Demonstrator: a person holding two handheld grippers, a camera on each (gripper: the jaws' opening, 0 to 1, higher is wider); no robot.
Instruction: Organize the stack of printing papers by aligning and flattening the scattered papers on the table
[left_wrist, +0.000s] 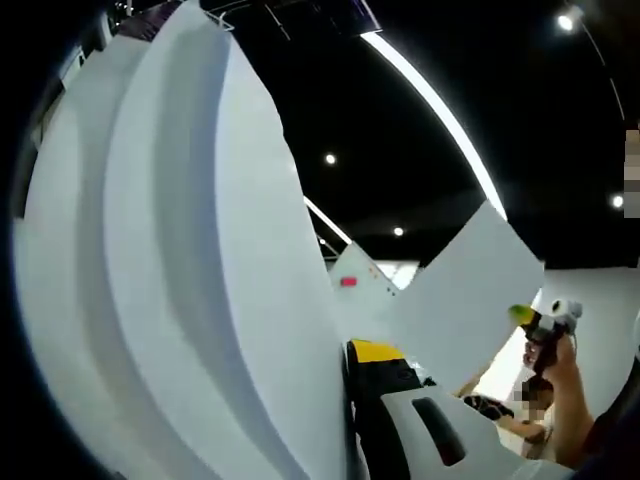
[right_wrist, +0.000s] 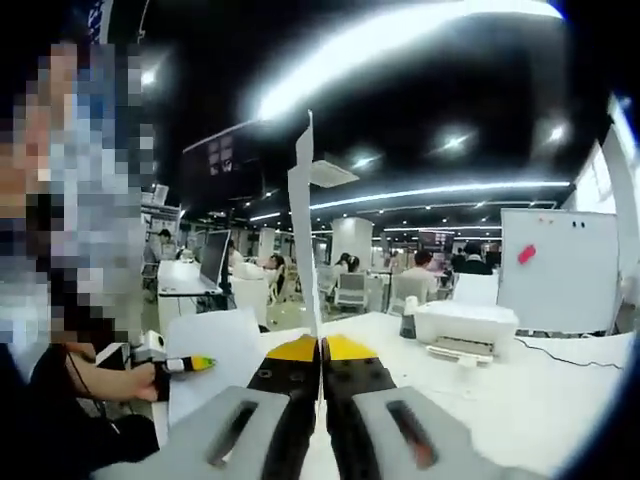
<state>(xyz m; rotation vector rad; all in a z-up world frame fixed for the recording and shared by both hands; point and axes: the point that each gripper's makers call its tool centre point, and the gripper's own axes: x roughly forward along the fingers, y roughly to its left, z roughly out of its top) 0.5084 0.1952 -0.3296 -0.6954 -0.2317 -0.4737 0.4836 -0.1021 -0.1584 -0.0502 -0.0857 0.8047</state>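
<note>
We are pinching a paper sheet (right_wrist: 303, 230) edge-on in the right gripper (right_wrist: 322, 350); left gripper (left_wrist: 365, 385) is probably clamping curled papers (left_wrist: 180, 280). Aligning on the bench (right_wrist: 540, 390) is remaining.

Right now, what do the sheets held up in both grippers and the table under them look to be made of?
Sheets: thin white matte paper; they bow in broad curves in the left gripper view and stand edge-on between the shut right gripper.
Table: smooth white top, probably laminate; faint sheen, material not certain.
</note>
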